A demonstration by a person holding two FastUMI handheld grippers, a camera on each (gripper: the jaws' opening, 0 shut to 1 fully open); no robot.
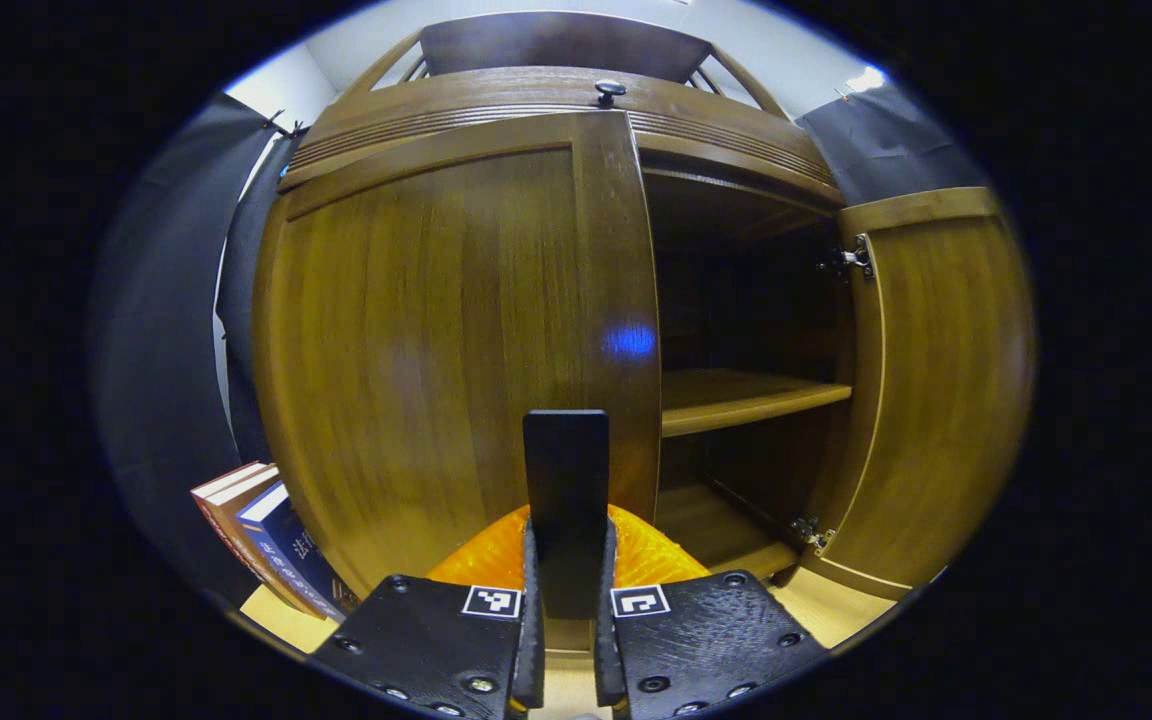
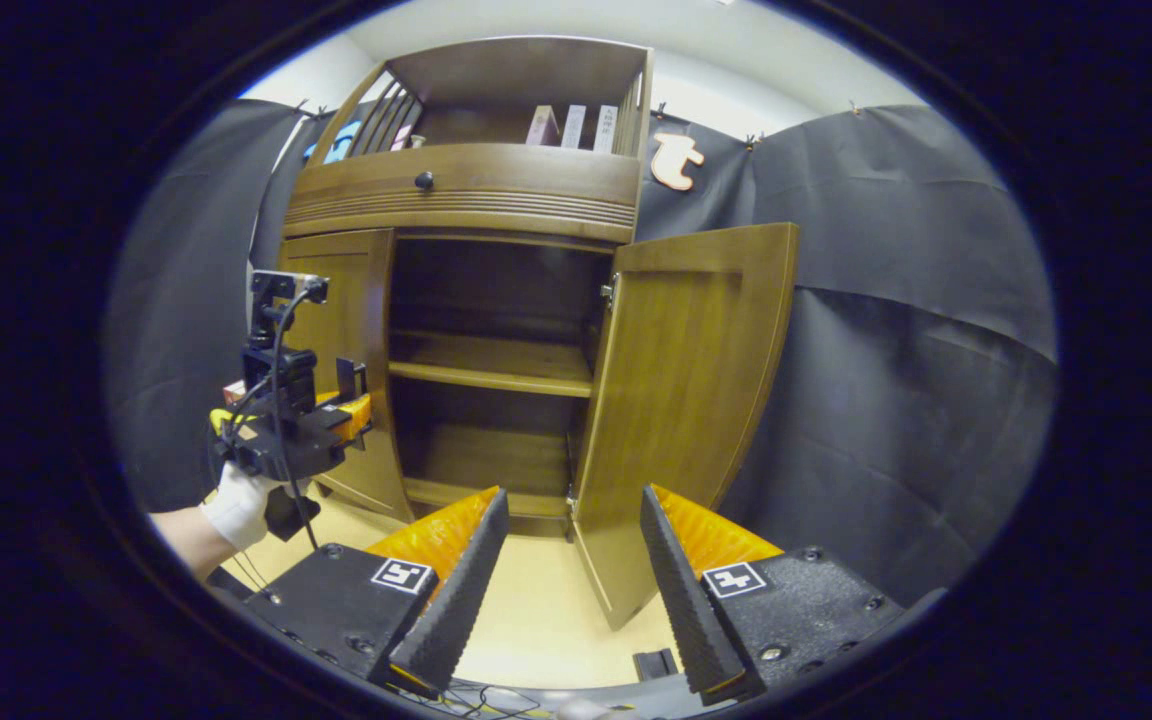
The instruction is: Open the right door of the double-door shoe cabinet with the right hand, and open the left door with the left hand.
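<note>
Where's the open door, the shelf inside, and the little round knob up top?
Open door (image 2: 696, 400), right gripper view, middle of its inner panel.
Shelf (image 2: 491, 375), right gripper view, front edge of the board.
Knob (image 1: 610, 90), left gripper view, its round head.

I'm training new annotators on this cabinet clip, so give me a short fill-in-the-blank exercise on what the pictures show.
1. The right door of the shoe cabinet stands ____.
2. The left gripper is shut on the left door's ____.
3. The right gripper's fingers are ____, holding nothing.

Missing words: open; handle; apart
</note>
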